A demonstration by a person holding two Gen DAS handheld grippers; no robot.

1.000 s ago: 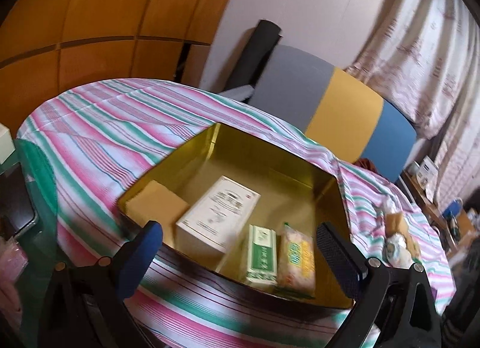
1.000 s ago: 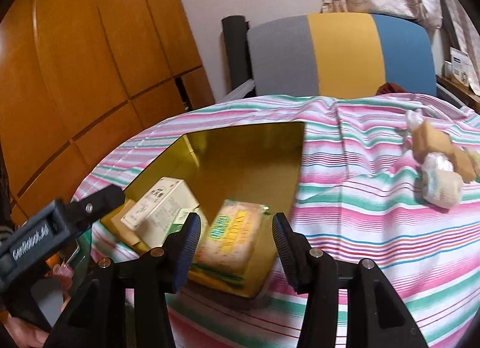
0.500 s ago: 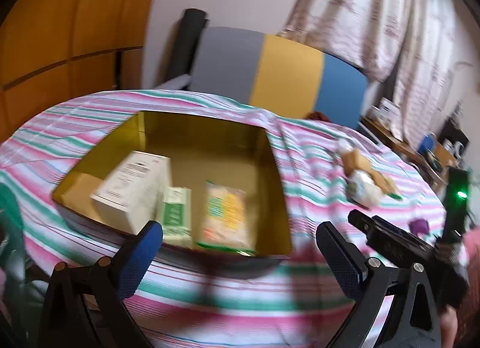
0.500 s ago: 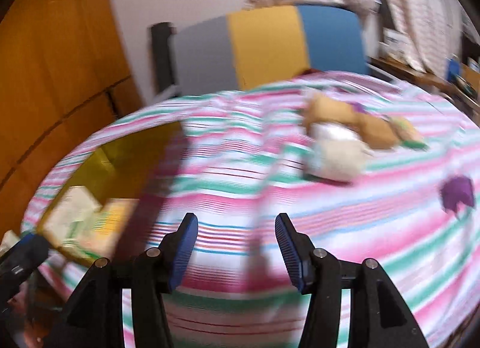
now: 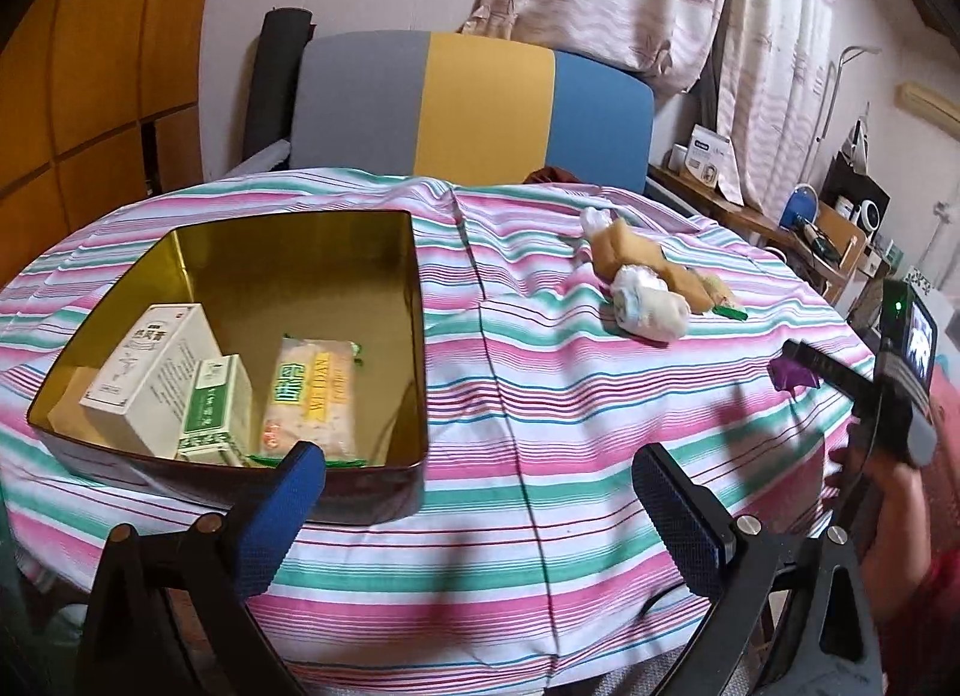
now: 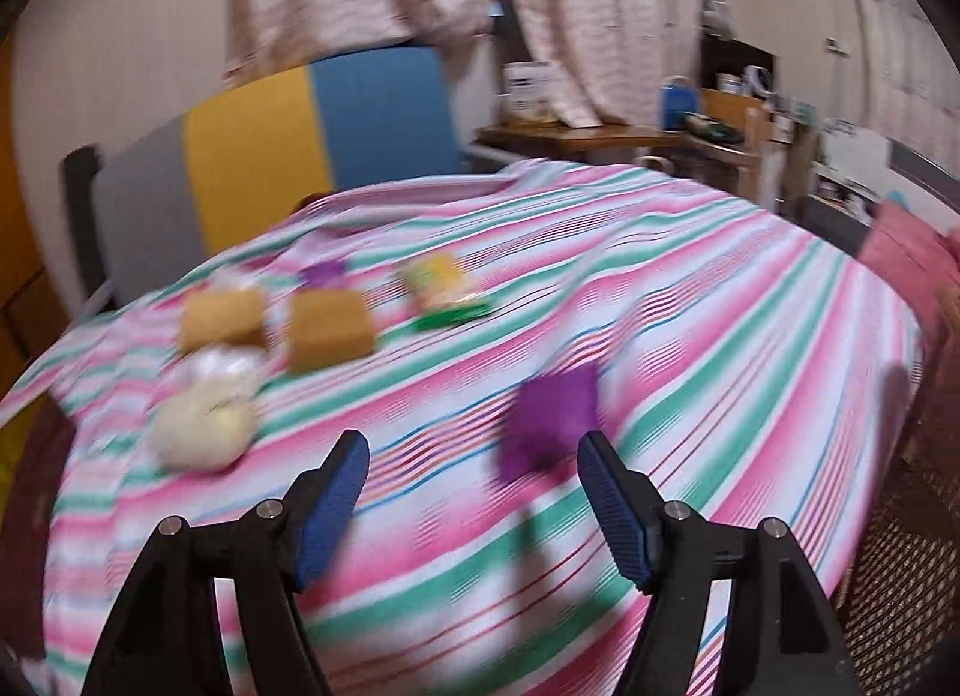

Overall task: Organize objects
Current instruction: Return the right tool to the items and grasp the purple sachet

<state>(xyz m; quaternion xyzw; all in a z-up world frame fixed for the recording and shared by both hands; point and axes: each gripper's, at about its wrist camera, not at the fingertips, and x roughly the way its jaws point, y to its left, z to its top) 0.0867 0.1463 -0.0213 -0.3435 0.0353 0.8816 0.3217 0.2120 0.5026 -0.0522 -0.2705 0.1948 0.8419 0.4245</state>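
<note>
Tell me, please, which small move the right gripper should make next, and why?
Probably ease the right gripper forward and a little rightward onto the purple packet. Its jaws have just been opening and hold nothing; the packet lies loose on the striped cloth just ahead, nearest of the items outside the gold tin.

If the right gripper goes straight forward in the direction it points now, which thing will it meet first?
Probably the purple item: it lies just ahead of the open right gripper, nearer its right finger. The picture is blurred, so depth is uncertain.
</note>
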